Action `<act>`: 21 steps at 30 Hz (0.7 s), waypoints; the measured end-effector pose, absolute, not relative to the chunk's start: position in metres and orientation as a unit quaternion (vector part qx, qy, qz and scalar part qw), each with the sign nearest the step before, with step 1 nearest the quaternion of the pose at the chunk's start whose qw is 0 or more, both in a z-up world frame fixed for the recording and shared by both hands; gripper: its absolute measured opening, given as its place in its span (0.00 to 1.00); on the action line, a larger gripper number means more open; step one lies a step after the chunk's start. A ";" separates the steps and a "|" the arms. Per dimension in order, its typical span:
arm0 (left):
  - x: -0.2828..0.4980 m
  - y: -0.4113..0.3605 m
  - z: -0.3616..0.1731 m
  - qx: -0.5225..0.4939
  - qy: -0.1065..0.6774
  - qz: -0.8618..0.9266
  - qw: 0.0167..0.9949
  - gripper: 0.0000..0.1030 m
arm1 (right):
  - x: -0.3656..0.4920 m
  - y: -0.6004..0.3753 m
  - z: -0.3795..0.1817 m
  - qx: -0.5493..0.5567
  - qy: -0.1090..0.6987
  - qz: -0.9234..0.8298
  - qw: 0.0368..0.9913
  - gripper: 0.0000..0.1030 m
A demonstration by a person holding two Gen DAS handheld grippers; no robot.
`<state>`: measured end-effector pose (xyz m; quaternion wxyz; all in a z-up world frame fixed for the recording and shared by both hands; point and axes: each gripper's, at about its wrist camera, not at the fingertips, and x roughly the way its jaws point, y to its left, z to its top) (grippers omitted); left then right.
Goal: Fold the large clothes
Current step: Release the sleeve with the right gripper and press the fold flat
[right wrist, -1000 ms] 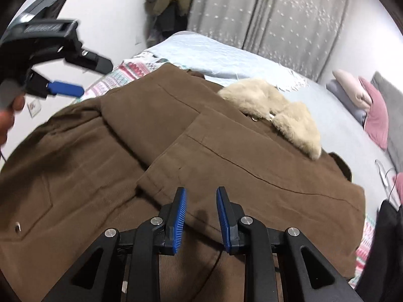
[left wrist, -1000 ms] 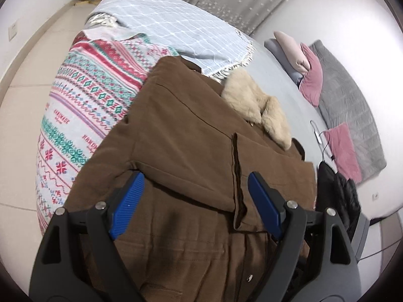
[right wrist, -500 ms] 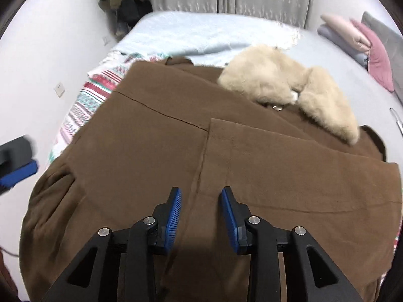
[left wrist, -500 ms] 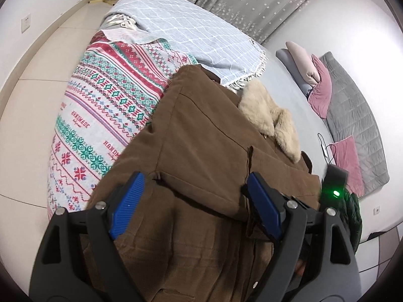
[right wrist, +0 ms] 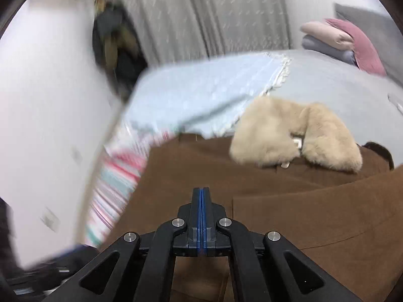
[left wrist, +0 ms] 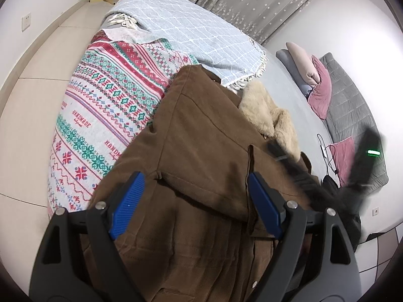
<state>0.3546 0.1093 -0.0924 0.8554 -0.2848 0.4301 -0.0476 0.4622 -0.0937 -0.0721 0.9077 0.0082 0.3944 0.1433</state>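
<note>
- Bedroom first, from the left wrist view: a grey bed (left wrist: pixel 297 95) carries a pale blue checked blanket (left wrist: pixel 191 25) toward its far end and a red-and-green patterned quilt (left wrist: pixel 105 105) along its left edge.
- On top of the quilt, at the near end of the bed, lies the brown coat (left wrist: pixel 196 151), its cream fur collar (left wrist: pixel 272 115) toward the middle of the mattress and both sides already folded in over the front.
- Its claw, the left gripper (left wrist: pixel 196 209), hangs above the coat's lower half with its blue pads wide apart, pinching nothing.
- Compared with half a second ago, a blurred dark tool with a green light has swept further in over the right side of the coat.
- From the right wrist view, motion-smeared: the right gripper (right wrist: pixel 201 201) has snapped together, pads touching with no cloth between them, where a moment earlier they stood apart; it has travelled toward the coat's middle.
- Judged from that, the sleeve folds are settled and the bottom-to-collar fold comes next.
</note>
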 end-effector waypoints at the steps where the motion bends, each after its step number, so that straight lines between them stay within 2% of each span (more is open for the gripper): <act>1: 0.354 0.110 -0.092 -0.284 0.430 -0.048 0.855 0.82 | 0.465 -0.088 -0.085 -0.003 0.417 0.149 0.897 0.01; 3: 0.352 0.112 -0.091 -0.284 0.429 -0.047 0.856 0.82 | 0.468 -0.088 -0.112 -0.026 0.471 0.157 0.868 0.03; 6: 0.351 0.118 -0.088 -0.289 0.422 -0.045 0.858 0.82 | 0.452 -0.106 -0.117 -0.071 0.459 0.121 0.877 0.06; 13: 0.354 0.106 -0.091 -0.272 0.435 -0.054 0.857 0.82 | 0.455 -0.119 -0.110 -0.034 0.460 0.143 0.876 0.10; 17: 0.353 0.114 -0.090 -0.276 0.431 -0.045 0.858 0.82 | 0.450 -0.116 -0.105 -0.010 0.446 0.147 0.883 0.35; 21: 0.353 0.123 -0.092 -0.292 0.431 -0.040 0.853 0.82 | 0.445 -0.117 -0.097 -0.012 0.417 0.127 0.900 0.36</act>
